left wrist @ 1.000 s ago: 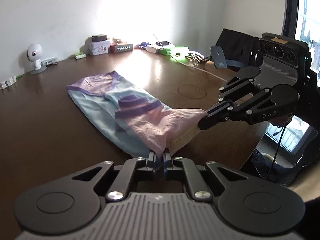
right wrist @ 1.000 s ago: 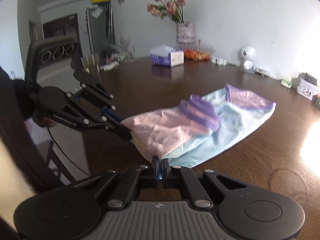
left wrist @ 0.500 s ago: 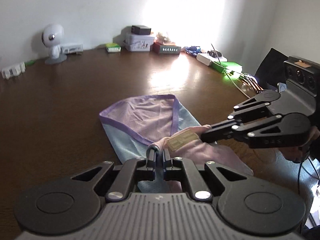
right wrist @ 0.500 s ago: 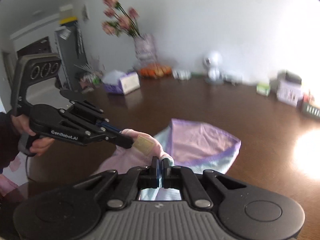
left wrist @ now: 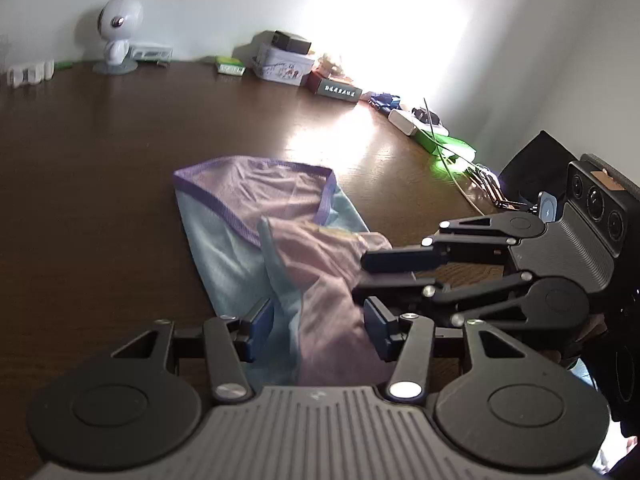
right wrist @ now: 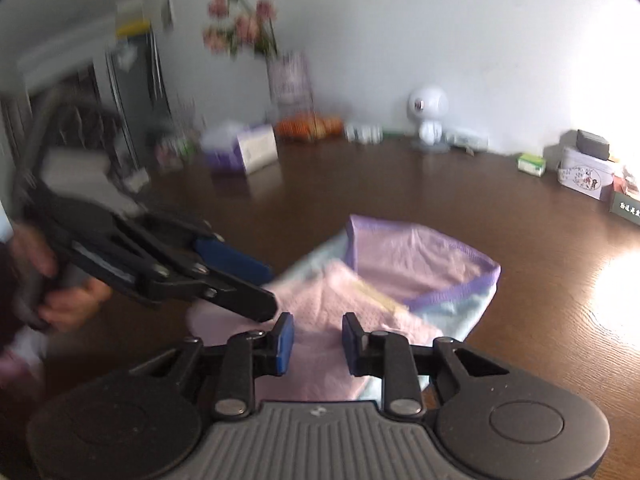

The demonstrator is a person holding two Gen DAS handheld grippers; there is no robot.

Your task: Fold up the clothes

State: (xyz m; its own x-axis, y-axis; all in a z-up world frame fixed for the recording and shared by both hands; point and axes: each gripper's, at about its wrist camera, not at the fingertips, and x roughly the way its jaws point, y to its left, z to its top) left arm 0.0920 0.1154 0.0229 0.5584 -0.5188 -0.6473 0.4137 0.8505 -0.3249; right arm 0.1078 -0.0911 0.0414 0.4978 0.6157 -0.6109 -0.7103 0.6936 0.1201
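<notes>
Left wrist view looks down over the left gripper (left wrist: 318, 318), whose blue-padded fingers (left wrist: 260, 320) stand spread wide with nothing between them. Just beyond and beneath the pads lies the garment (left wrist: 280, 240), a mesh piece in pale blue and pink with purple trim, folded over on the dark wooden table (left wrist: 100, 160). Its pink flap rests on top of the blue layer, and a small tan label shows near the fold. From the right side the right gripper (left wrist: 360, 276) reaches in over the pink flap, its two black fingers parted and gripping no cloth.

Right wrist view shows the right gripper (right wrist: 316, 338) with its pads released and apart above the pink fabric of the garment (right wrist: 400, 280). The left gripper (right wrist: 260, 284) comes in from the left, blurred, its fingers also parted, held by a hand (right wrist: 60, 296) at the frame edge.

Along the far wall stand a small white round-headed camera (left wrist: 118, 32), a printed tin box (left wrist: 282, 66) and a green box (left wrist: 230, 66). A purple tissue box (right wrist: 244, 152) and a vase of pink flowers (right wrist: 288, 80) sit at the far left of the table, blurred.
</notes>
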